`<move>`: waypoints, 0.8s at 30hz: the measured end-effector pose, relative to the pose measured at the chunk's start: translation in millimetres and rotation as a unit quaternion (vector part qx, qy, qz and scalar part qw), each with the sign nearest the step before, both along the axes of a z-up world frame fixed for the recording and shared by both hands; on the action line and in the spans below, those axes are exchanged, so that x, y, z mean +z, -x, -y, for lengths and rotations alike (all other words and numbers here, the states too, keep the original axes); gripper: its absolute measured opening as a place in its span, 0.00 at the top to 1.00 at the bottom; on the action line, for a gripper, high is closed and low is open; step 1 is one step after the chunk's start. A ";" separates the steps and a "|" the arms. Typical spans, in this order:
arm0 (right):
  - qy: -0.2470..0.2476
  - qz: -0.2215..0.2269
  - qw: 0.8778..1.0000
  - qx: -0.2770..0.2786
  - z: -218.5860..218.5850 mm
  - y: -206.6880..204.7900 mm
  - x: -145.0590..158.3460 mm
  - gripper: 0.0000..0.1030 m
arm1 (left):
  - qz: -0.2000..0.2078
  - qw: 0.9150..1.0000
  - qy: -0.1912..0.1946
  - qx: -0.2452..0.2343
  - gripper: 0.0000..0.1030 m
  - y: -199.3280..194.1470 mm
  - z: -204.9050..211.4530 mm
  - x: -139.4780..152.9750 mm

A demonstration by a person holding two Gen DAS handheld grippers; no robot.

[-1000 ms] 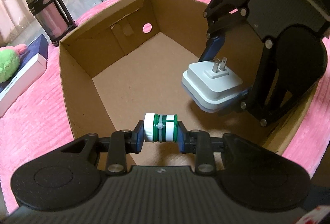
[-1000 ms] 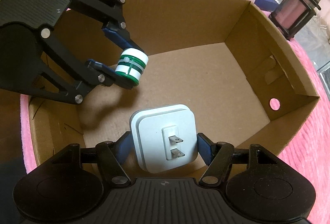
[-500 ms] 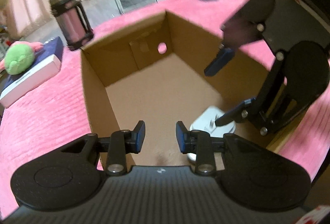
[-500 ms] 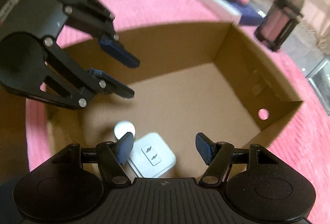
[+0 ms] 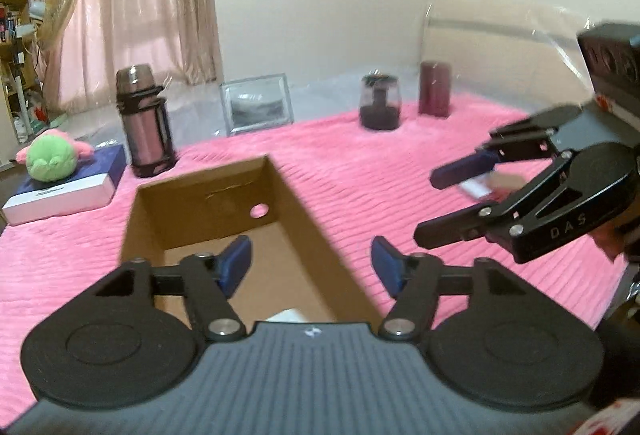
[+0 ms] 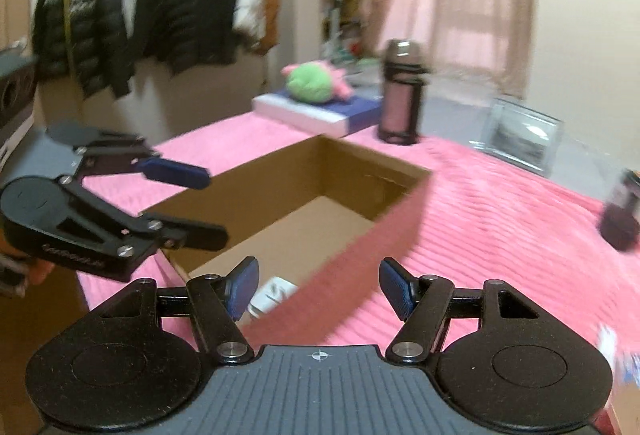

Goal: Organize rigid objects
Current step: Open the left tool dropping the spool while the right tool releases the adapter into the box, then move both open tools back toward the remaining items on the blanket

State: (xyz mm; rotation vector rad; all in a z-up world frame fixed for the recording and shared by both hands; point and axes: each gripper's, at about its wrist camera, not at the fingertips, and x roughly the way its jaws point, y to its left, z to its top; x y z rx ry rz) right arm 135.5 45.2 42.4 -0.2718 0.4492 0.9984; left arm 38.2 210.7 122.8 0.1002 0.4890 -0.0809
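I see both my grippers, left [image 5: 311, 265] and right [image 6: 319, 287], with jaws released and empty above the box [image 6: 280, 191]; the white plug [image 6: 272, 295] lies inside, at its near wall.

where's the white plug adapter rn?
The white square plug adapter lies on the floor of the open brown cardboard box, at its near end, just beyond the right gripper's left finger; the left wrist view shows only a white corner.

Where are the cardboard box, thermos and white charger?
cardboard box [image 5: 316, 235], left wrist view, right wall.
thermos [image 5: 146, 123], left wrist view, body.
white charger [image 6: 274, 293], right wrist view, top face.
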 end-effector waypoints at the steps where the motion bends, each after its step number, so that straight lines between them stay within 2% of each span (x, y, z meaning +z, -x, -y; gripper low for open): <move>1: -0.005 0.000 1.000 -0.013 11.9 4.0 1.0 0.38 | 0.006 1.000 -0.001 -0.001 0.36 2.9 10.7 0.2; 4: -0.019 -0.001 0.998 -0.060 52.5 14.7 -3.0 0.38 | 0.020 1.000 0.008 -0.004 0.30 9.7 42.7 -1.0; 8: -0.048 -0.019 0.991 -0.125 112.2 21.9 -15.0 0.38 | 0.025 0.999 0.035 0.001 0.30 11.0 81.1 -11.1; 11: -0.062 -0.032 0.981 -0.180 155.1 31.1 -27.9 0.38 | 0.016 0.998 0.064 -0.005 0.29 9.7 105.6 -23.8; 17: -0.052 -0.038 0.963 -0.260 221.9 52.0 -54.2 0.36 | -0.010 0.998 0.063 -0.018 0.27 0.8 154.5 -56.4; 24: -0.058 -0.050 0.945 -0.318 271.8 59.1 -73.5 0.30 | -0.043 0.995 0.084 -0.016 0.26 -8.2 182.2 -89.5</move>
